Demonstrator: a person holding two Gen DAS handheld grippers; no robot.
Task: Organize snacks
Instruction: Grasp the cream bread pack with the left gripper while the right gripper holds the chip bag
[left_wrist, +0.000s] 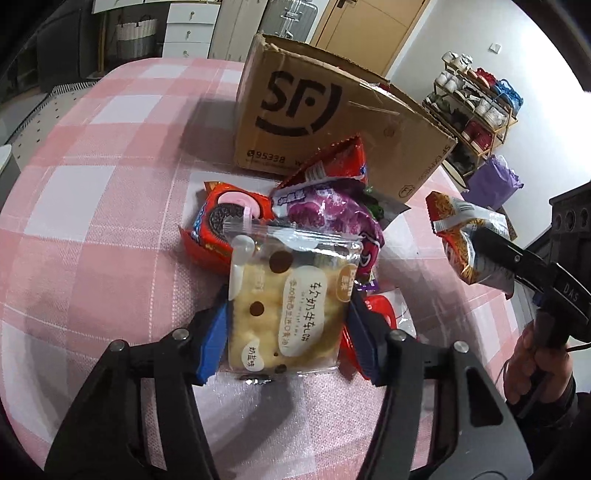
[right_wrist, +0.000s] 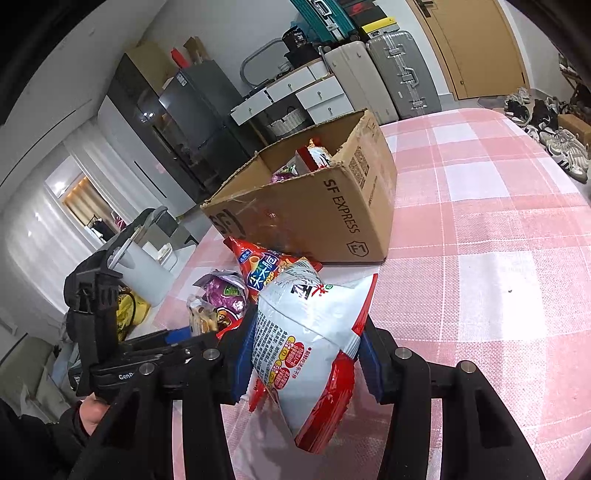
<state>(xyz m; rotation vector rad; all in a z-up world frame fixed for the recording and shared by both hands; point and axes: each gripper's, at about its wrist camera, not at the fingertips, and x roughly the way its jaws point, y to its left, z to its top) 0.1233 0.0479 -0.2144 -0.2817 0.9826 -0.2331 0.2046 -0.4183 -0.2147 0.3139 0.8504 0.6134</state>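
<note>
My left gripper (left_wrist: 286, 328) is shut on a clear cracker pack (left_wrist: 288, 306), which lies over a pile of snacks on the pink checked tablecloth (left_wrist: 92, 206): a red Oreo pack (left_wrist: 218, 225), a purple bag (left_wrist: 325, 210) and a red chip bag (left_wrist: 332, 158). My right gripper (right_wrist: 303, 354) is shut on a white and red noodle pack (right_wrist: 310, 343) and holds it above the table; it also shows in the left wrist view (left_wrist: 469, 240). The open SF cardboard box (right_wrist: 325, 206) stands behind the pile with several snacks inside.
The box also shows in the left wrist view (left_wrist: 332, 118). A shoe rack (left_wrist: 476, 110) and a purple bag (left_wrist: 495, 181) stand beyond the table's right edge. Suitcases (right_wrist: 388, 77) and white drawers (right_wrist: 306, 96) stand behind the table.
</note>
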